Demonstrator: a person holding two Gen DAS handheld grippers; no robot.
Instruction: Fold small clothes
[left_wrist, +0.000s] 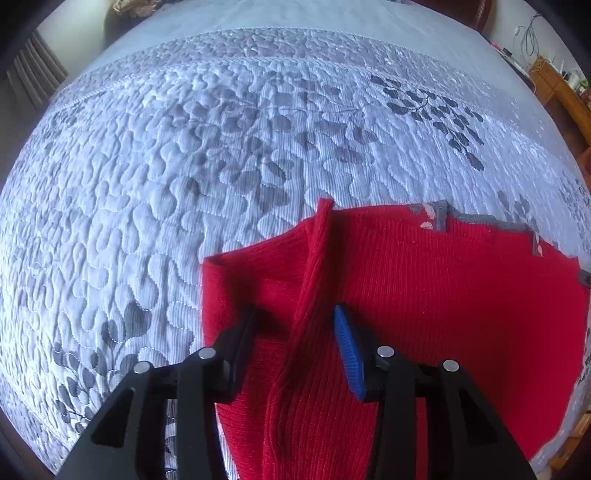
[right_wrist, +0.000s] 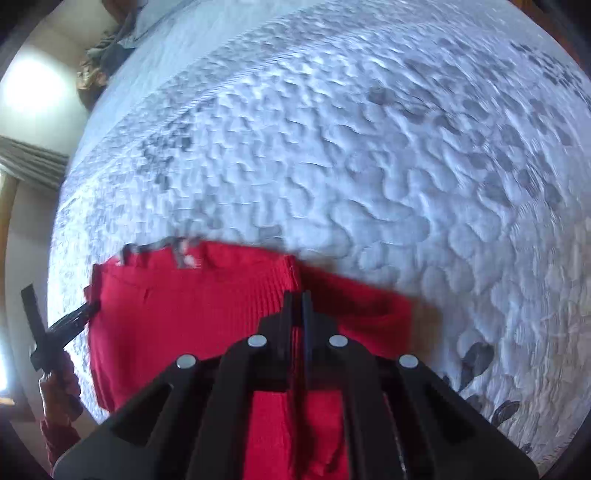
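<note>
Left wrist view: you look down at a red ribbed knit garment (left_wrist: 424, 295) lying on a bed w/ a pale quilted bedspread (left_wrist: 184, 166) printed w/ grey leaves. Grey trim (left_wrist: 480, 221) edges the far side of the garment, prob. the neckline. A raised ridge of red fabric (left_wrist: 314, 295) runs from the far edge toward you, passing between the fingers of your left tongs (left_wrist: 295, 328). Those tongs stand partly open; the black finger and the blue-padded finger sit either side of the ridge w/ visible gaps, so nothing is gripped there.

Right wrist view, blurred: your right tongs (right_wrist: 296, 306) are closed tight, fingers together over a fold of red cloth near the garment's right edge. Cloth seems pinched between them, but blur keeps this from being certain. The left tongs and the hand (right_wrist: 55, 384) holding them show at the garment's left side.

Step in hand, by my reading: an early side fold, w/ the garment flat and mostly spread. Next move calls for closing your left tongs on the ridge or side edge, then lifting both sides together and carrying the fabric across toward the middle, keeping the edge straight so the knit doesn't bunch.
</note>
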